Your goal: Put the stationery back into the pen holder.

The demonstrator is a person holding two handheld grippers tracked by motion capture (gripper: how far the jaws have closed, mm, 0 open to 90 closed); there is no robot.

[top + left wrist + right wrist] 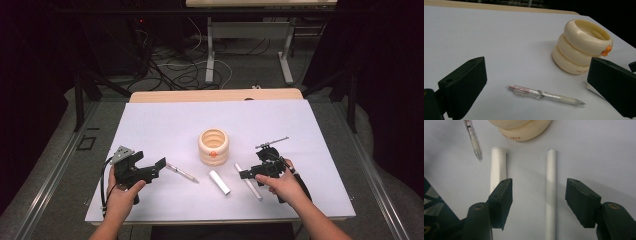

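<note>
High view: the white counter (165, 120) is carrying a cream ringed holder (213, 146) at its centre. The right gripper (248, 174) is hovering over a long white rod (248, 182), which is lying flat between its fingers (503, 200); these are standing apart, not pressing it. The left gripper (159, 166) is resting with fingers (464, 85) wide open, holding nothing. A short white tube (219, 181) is lying just beside the rod. A clear pen (182, 172) is lying near the left gripper.
</note>
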